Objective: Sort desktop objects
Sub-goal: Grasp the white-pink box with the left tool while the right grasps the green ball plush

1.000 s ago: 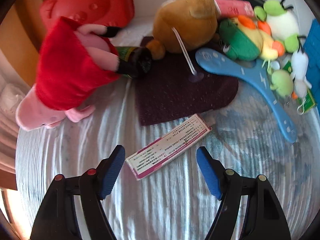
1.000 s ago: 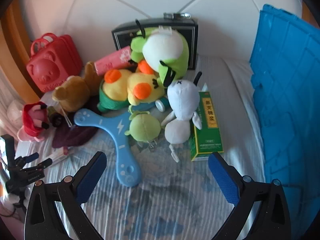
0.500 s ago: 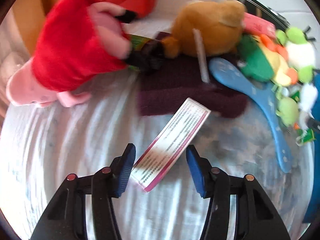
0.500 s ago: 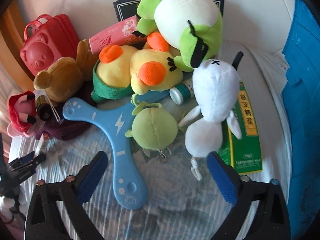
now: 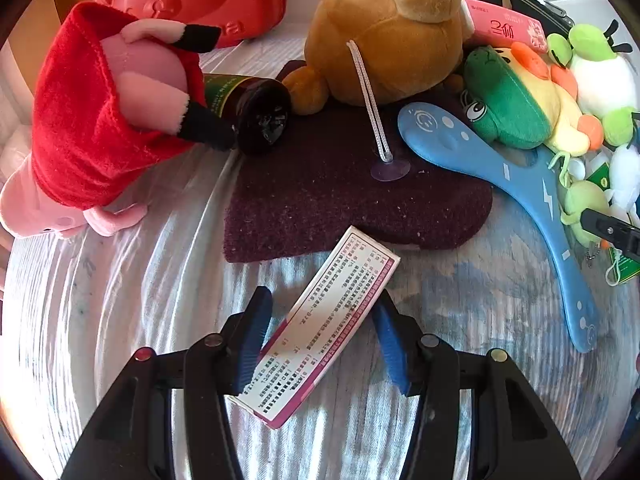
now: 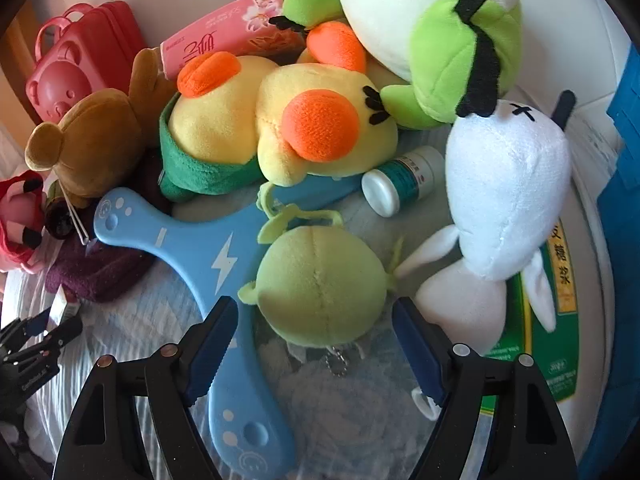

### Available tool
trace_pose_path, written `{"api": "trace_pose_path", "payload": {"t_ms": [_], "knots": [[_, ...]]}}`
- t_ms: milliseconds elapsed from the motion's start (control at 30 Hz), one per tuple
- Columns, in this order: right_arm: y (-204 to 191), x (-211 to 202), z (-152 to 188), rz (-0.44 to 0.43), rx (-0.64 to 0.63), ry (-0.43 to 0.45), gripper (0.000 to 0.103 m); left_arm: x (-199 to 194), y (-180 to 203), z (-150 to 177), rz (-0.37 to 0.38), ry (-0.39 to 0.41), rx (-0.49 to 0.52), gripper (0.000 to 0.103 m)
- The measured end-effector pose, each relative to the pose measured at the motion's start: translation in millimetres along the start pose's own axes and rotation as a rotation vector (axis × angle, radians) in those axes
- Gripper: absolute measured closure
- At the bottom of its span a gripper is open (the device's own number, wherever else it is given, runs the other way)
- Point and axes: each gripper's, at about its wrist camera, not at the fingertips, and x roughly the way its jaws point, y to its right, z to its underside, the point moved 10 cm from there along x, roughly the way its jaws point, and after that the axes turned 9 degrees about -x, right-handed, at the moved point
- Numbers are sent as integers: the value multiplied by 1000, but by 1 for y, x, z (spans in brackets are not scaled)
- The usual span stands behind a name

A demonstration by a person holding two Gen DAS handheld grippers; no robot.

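Note:
My left gripper (image 5: 320, 336) has its blue pads on either side of a flat white and magenta medicine box (image 5: 320, 328) lying on the striped cloth; the jaws stand narrowed around it, the left pad touching its edge, a small gap on the right. My right gripper (image 6: 316, 344) is open, its pads flanking a small round light-green plush (image 6: 320, 284) with a keychain, not touching it. A blue boomerang (image 6: 192, 252) lies under the left finger.
A pink pig plush in red (image 5: 92, 120), brown bottle (image 5: 248, 112), brown bear (image 5: 384, 32) and maroon mat (image 5: 340, 192) lie beyond the box. A yellow duck plush (image 6: 280, 124), white plush (image 6: 508, 200), pill bottle (image 6: 404, 184), green box (image 6: 556, 340) and blue bin (image 6: 624, 200) surround the right gripper.
My left gripper has advanced over the medicine box and narrowed around it. My right gripper has moved forward and down onto the light-green plush and narrowed somewhat.

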Motion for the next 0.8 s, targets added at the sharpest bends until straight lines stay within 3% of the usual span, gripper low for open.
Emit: {"api": "trace_pose_path", "payload": {"t_ms": [100, 133, 433, 633, 800], "knots": [[-1, 9, -2, 37, -25, -8, 28, -1, 2, 0, 0, -1, -4, 53], [0, 10, -1, 57, -34, -9, 38, -1, 3, 0, -1, 0, -4, 54], [3, -21, 24, 6, 7, 6, 41, -13, 17, 16, 21, -23, 15, 73], [-6, -63, 60, -22, 10, 15, 41, -33, 26, 46, 55, -61, 11, 75], [-23, -102, 73, 5, -31, 77, 41, -74, 40, 61, 60, -1, 62, 75]]}}
